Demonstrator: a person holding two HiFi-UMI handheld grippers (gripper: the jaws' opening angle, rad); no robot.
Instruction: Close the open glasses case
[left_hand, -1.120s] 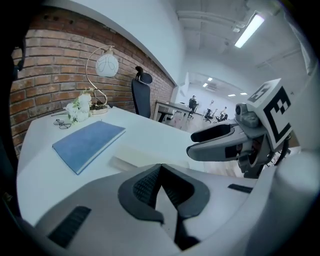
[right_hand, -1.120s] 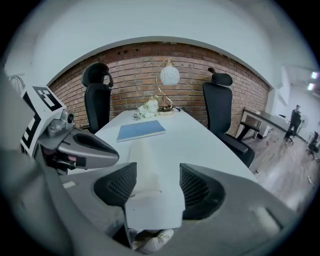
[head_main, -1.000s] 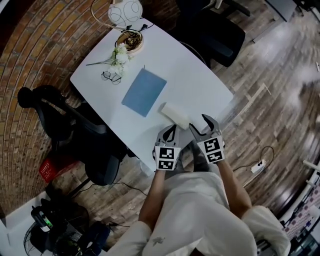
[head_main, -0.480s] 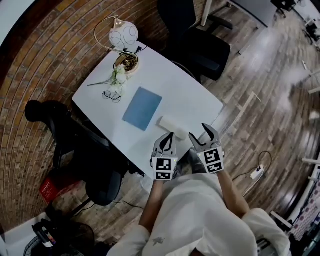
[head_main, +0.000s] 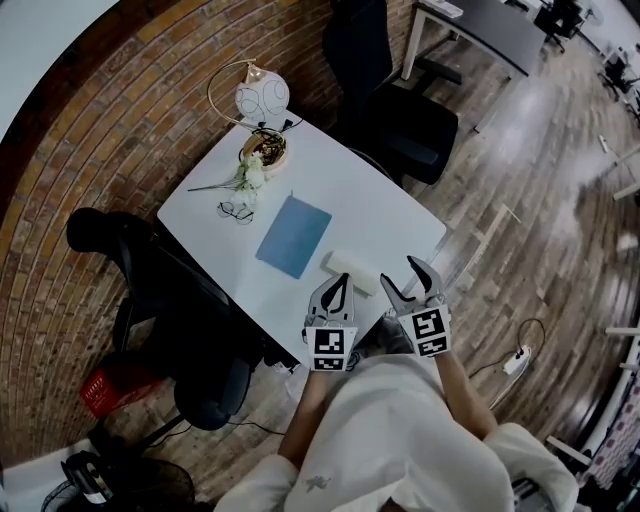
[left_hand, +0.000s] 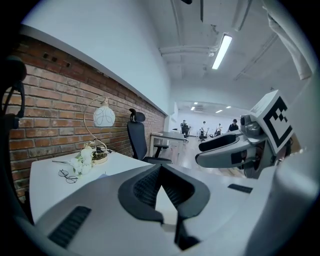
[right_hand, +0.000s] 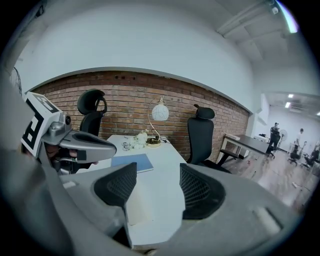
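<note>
From the head view, the white counter (head_main: 385, 215) carried the pale glasses case (head_main: 350, 268) near its nearest edge, lying just beyond the tips of both tools, with the left gripper (head_main: 337, 279) on its near left and the right gripper (head_main: 400, 274) on its near right; neither touched it. Whether its lid stood open could not be told from this height. A blue pad (head_main: 293, 235) lay just past the case, then a pair of spectacles (head_main: 237, 211), white flowers (head_main: 250, 176) and a globe lamp (head_main: 262, 98) towards the far corner. In the left gripper view, the left gripper's (left_hand: 160, 170) jaws met at their tips, holding nothing (only a pale wedge showed through below the tips). The right gripper (left_hand: 201, 154) hung alongside. In the right gripper view, the right gripper's (right_hand: 157, 184) jaws stood well apart and empty, the glasses case (right_hand: 134, 206) lying on the counter (right_hand: 162, 162) low between them, closer to the left-hand jaw.
</note>
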